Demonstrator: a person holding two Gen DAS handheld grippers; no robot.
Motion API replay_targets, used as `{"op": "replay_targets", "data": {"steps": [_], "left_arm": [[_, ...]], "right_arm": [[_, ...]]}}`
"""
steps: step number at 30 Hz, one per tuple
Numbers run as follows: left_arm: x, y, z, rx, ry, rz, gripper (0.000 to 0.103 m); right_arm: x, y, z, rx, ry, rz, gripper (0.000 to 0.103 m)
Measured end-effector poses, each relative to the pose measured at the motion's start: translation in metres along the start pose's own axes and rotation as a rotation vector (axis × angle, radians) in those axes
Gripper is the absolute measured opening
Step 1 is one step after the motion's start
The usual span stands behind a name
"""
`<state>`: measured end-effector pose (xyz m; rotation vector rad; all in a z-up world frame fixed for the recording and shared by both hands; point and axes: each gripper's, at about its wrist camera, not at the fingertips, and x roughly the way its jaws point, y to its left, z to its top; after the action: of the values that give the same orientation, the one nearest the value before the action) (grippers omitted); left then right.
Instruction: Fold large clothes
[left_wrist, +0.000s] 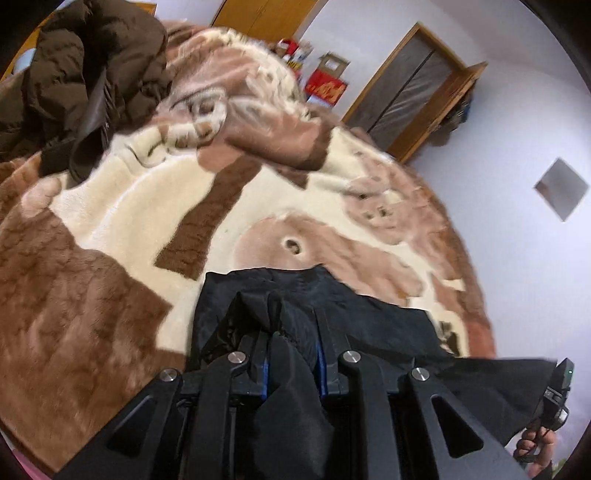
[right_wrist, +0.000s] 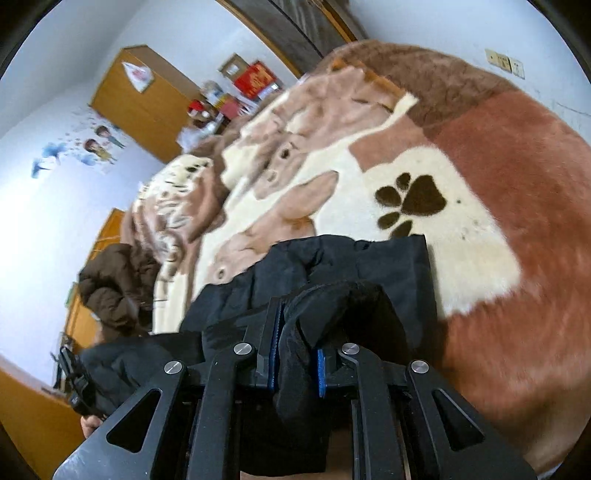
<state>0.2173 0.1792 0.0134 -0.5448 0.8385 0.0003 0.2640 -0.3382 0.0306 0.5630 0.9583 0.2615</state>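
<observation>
A black jacket (left_wrist: 373, 325) hangs between my two grippers above a plush blanket. My left gripper (left_wrist: 291, 332) is shut on a bunched fold of the black jacket, which spills back between the fingers. My right gripper (right_wrist: 295, 332) is shut on another thick fold of the same jacket (right_wrist: 354, 269). The other gripper shows at the right edge of the left wrist view (left_wrist: 557, 398) and at the left edge of the right wrist view (right_wrist: 74, 376), each held by a hand.
The brown, cream and pink animal-print blanket (left_wrist: 122, 221) covers the bed (right_wrist: 517, 206). A brown puffy coat (left_wrist: 85, 77) lies crumpled at the far end, also in the right wrist view (right_wrist: 114, 284). Wooden wardrobes, a door (left_wrist: 413, 88) and boxes stand by the walls.
</observation>
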Motion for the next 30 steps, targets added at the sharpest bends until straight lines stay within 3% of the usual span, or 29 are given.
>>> {"op": "replay_targets", "data": {"steps": [5, 8, 12, 14, 17, 19, 21, 24, 27, 30], "left_arm": [[0.070, 0.017, 0.008, -0.041, 0.089, 0.056, 0.025], [0.085, 0.022, 0.006, -0.054, 0.105, 0.044, 0.027], [0.081, 0.021, 0.010, -0.062, 0.108, 0.006, 0.037], [0.068, 0.020, 0.014, -0.075, 0.090, -0.030, 0.047], [0.042, 0.016, 0.024, -0.091, 0.026, -0.082, 0.062], [0.027, 0.013, 0.031, -0.106, -0.015, -0.099, 0.069], [0.011, 0.007, 0.035, -0.087, -0.083, -0.056, 0.073], [-0.004, -0.009, 0.033, -0.021, -0.126, -0.040, 0.073], [-0.003, -0.037, 0.017, 0.091, -0.120, -0.049, 0.073], [0.022, -0.062, -0.008, 0.212, -0.055, -0.049, 0.073]], "right_arm": [[0.069, -0.028, 0.022, 0.096, 0.116, -0.032, 0.024], [0.088, -0.040, 0.026, 0.143, 0.144, -0.008, 0.029], [0.080, -0.044, 0.035, 0.183, 0.153, 0.065, 0.043], [0.063, -0.042, 0.042, 0.210, 0.124, 0.140, 0.063], [0.040, -0.034, 0.052, 0.203, 0.077, 0.177, 0.064], [0.024, -0.027, 0.054, 0.169, 0.022, 0.156, 0.064], [0.007, -0.016, 0.054, 0.100, -0.057, 0.099, 0.064], [-0.009, 0.006, 0.045, -0.004, -0.137, 0.052, 0.064], [-0.003, 0.030, 0.023, -0.153, -0.141, -0.010, 0.064], [0.026, 0.044, -0.007, -0.280, -0.083, -0.073, 0.064]]}}
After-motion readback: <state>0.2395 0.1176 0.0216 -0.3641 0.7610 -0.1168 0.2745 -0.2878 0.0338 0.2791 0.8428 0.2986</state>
